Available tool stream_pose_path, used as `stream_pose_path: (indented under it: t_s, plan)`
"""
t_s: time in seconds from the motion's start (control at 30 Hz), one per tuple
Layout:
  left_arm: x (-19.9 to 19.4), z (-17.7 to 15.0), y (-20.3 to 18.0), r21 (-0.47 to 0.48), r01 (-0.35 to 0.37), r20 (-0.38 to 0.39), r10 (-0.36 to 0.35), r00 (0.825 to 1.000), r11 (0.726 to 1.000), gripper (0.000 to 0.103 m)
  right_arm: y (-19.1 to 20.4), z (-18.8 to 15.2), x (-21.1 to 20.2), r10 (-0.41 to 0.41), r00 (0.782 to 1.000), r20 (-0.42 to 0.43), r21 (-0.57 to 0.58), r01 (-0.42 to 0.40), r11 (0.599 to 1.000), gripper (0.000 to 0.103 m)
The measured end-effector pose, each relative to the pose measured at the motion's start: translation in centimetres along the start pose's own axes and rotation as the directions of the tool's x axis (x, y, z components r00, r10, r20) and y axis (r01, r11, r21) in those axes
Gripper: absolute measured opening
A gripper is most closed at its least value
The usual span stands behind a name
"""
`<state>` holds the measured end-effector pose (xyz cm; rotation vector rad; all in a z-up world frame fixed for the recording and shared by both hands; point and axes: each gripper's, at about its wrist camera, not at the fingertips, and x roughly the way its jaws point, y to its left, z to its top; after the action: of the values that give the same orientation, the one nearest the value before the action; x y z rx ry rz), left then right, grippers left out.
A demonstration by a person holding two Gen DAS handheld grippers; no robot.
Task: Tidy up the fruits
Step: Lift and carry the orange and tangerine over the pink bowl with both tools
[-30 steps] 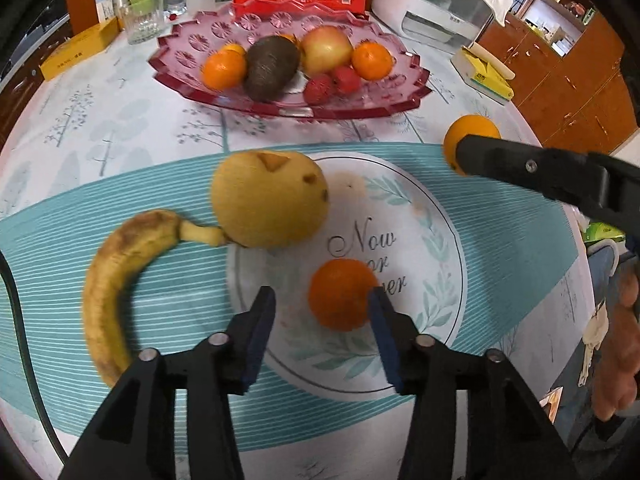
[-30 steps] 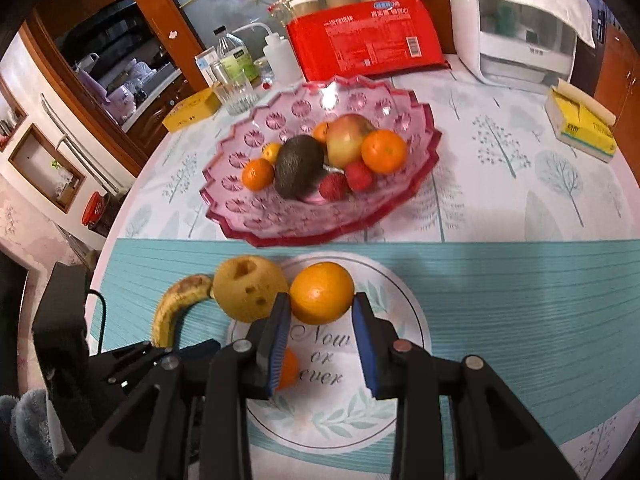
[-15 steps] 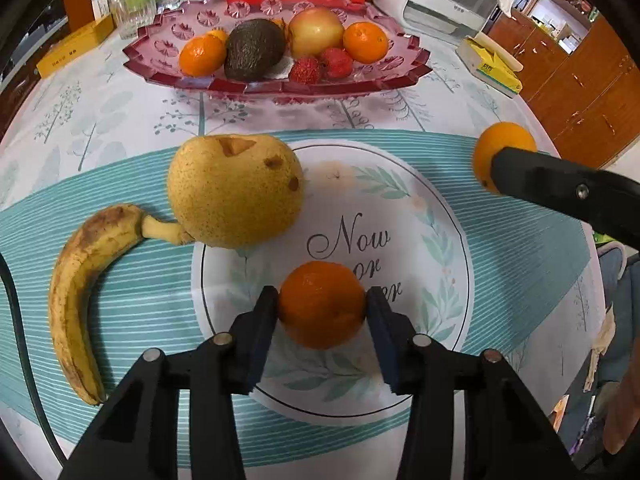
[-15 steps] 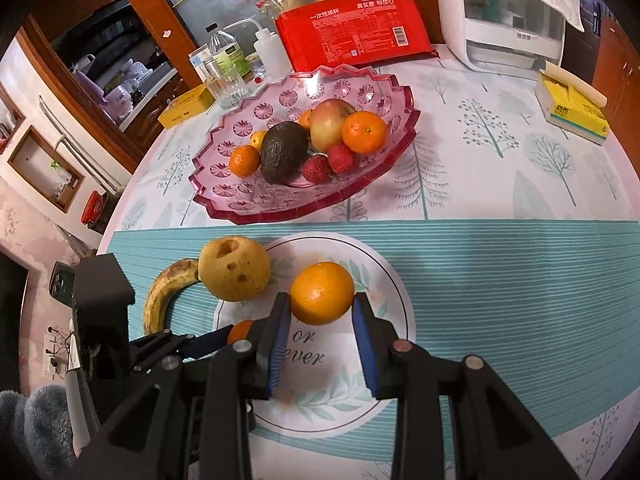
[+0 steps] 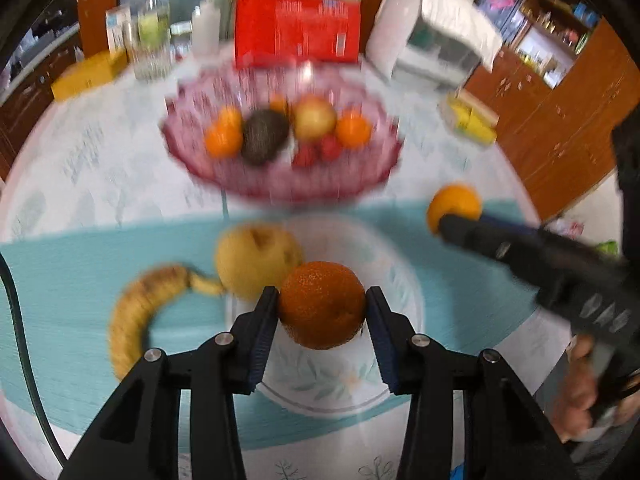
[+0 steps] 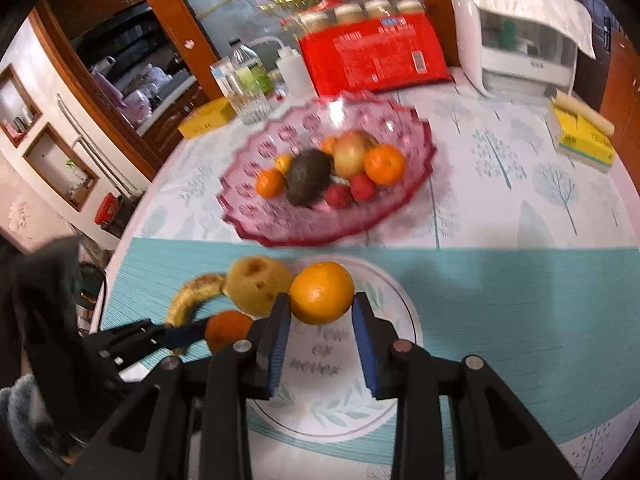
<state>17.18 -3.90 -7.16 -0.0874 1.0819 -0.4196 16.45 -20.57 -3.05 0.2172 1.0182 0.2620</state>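
Observation:
My left gripper point(image 5: 322, 312) is shut on a dark orange tangerine point(image 5: 322, 304) and holds it above the round mat point(image 5: 396, 280). My right gripper point(image 6: 322, 316) is shut on a lighter orange point(image 6: 322, 292), also raised; it shows in the left wrist view point(image 5: 454, 204). The tangerine shows in the right wrist view point(image 6: 228, 330). A yellow pear point(image 5: 256, 256) and a spotted banana point(image 5: 140, 312) lie on the teal cloth. The pink glass fruit bowl point(image 6: 392, 200) beyond holds oranges, an avocado point(image 6: 310, 176), an apple and red berries.
Behind the bowl stand a red package point(image 6: 372, 60), bottles point(image 6: 248, 76), a glass and a white appliance point(image 6: 520, 36). Yellow boxes sit at the left point(image 6: 206, 118) and right point(image 6: 584, 140) table edges. A black cable point(image 5: 16, 320) runs at the left.
My left gripper closed on the tangerine and lifted it off the mat. My right gripper kept its orange and both views moved up and back from the bowl.

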Motion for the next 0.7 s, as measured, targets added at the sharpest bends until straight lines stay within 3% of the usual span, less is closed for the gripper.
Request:
stream_pose_path:
  t_s: [0.17,0.33,0.5,0.7]
  plan:
    - [-5.3,5.5,0.3,0.023,-0.010,0.134,0.007,0.991,1.000,0.043,1.5,3.2,-2.1,0.025,0.997,0.077,-0.035,-0.022,0.999,0.032]
    - [-7.7,10.3,0.6,0.042,-0.043,0.227,0.032,0.973,0.998,0.043,2.6,6.8,-3.0,0.026,0.990,0.138,-0.069,-0.016,0.997,0.032]
    - [-6.4,13.4,1.4,0.039,-0.040,0.223,0.031,0.974,0.998,0.043,2.6,9.4,-1.4,0.002,0.989,0.146,-0.072,0.009,0.997,0.032]
    - [-0.3,14.6,2.5,0.057,-0.073,0.126,0.065,0.990,0.996,0.043,0.8,10.8,3.3,-0.044,0.996,0.080,-0.026,0.046,0.999,0.032]
